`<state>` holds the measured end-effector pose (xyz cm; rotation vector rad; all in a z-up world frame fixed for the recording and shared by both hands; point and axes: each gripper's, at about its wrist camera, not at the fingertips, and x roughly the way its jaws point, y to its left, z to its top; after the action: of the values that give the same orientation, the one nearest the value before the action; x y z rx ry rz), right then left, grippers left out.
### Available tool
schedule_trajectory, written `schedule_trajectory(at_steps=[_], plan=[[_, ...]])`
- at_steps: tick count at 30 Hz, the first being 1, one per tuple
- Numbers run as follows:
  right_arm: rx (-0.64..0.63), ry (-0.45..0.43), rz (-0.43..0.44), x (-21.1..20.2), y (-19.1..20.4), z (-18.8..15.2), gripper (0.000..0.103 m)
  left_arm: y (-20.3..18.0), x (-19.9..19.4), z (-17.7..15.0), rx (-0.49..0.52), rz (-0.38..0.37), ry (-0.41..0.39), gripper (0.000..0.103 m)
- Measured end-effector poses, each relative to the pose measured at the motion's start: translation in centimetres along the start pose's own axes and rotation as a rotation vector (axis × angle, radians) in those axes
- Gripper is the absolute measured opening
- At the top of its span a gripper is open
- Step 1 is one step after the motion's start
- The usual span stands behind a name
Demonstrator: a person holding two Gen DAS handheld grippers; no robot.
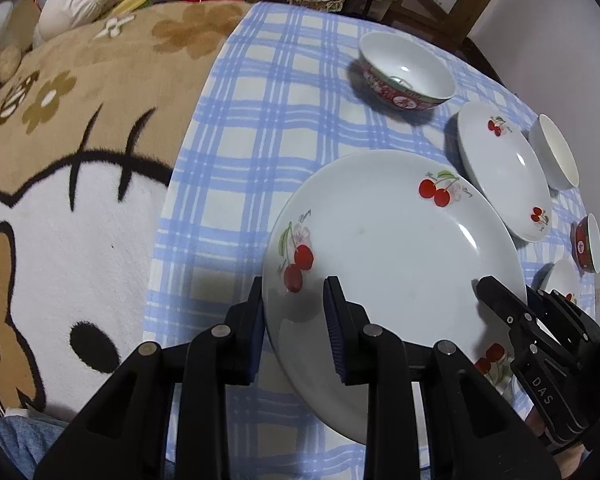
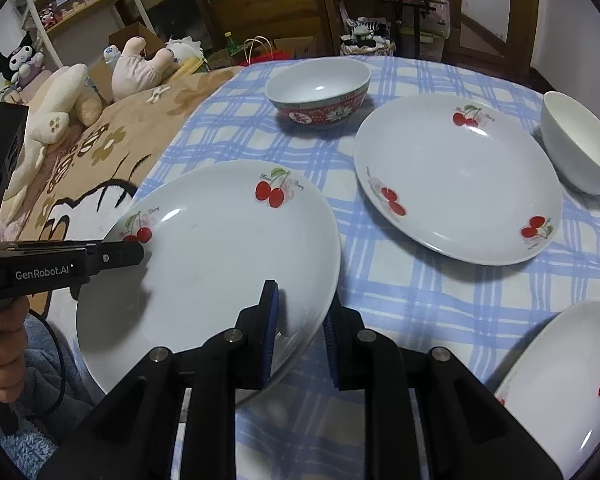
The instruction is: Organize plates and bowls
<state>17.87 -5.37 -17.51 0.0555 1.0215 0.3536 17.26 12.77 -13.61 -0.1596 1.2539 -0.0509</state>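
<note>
Your left hand-held gripper (image 1: 296,320) straddles the left rim of the near cherry plate (image 1: 392,264): one blue-padded finger sits outside the edge and the other over the plate's face. There is a clear gap between that inner pad and the rim, so the fingers stand apart around the edge, not pressed onto it.

Your right hand-held gripper (image 2: 300,328) has the plate's right rim between its pads. The left pad lies over the inside of the plate, the right pad just outside the edge. The rim fills much of the gap, but you cannot tell from these views whether the pads are actually pinching it.

The plate lies on the blue checked cloth (image 1: 260,128) covering the tabletop, at the near edge, and seems tipped a little, though the fisheye makes that hard to judge.

Beyond it, a second cherry plate (image 2: 460,180) rests flat on the cloth, apart from the first. A red patterned bowl (image 2: 318,94) stands upright behind the two plates. A plain white bowl (image 2: 576,148) stands just beside the second plate's far right edge. A third cherry plate (image 2: 564,384) shows at the lower right of the right wrist view. A smaller red bowl (image 1: 588,248) appears at the right edge of the left wrist view.

To the left, a brown cartoon blanket (image 1: 60,160) lies beside the cloth, with soft toys (image 2: 60,108) behind it.
</note>
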Motion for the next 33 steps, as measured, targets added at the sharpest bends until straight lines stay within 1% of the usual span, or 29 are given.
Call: schedule_trajectory(at_steps=[3,10,19,25,28,30,33], plan=[[-0.009,-0.007,0.002,-0.7,-0.2,-0.2,0.022,-0.7,-0.6,-0.1,0.025,0.007,-0.009,0.027],[-0.026,-0.035,-0.028,-3.5,-1.5,-0.2,0.022,-4.2,-2.0,-0.5,0.158,0.048,-0.016,0.027],[-0.013,-0.079,-0.067,-7.8,-4.1,-1.0,0.022,-8.8,-4.8,-1.0,0.25,0.032,-0.055,0.027],[-0.018,-0.106,-0.116,-10.7,-5.6,-2.4,0.022,-11.7,-5.8,-1.7,0.29,0.025,-0.072,0.027],[0.013,-0.126,-0.124,-11.9,-6.7,-3.2,0.019,-13.0,-5.9,-2.1,0.303,0.008,-0.071,0.027],[0.038,-0.135,-0.128,-12.7,-7.7,-3.6,0.017,-13.7,-5.6,-2.4,0.305,-0.018,-0.05,0.026],[0.058,-0.142,-0.138,-13.6,-8.8,-4.1,0.017,-14.3,-5.4,-2.7,0.277,-0.072,-0.031,0.025]])
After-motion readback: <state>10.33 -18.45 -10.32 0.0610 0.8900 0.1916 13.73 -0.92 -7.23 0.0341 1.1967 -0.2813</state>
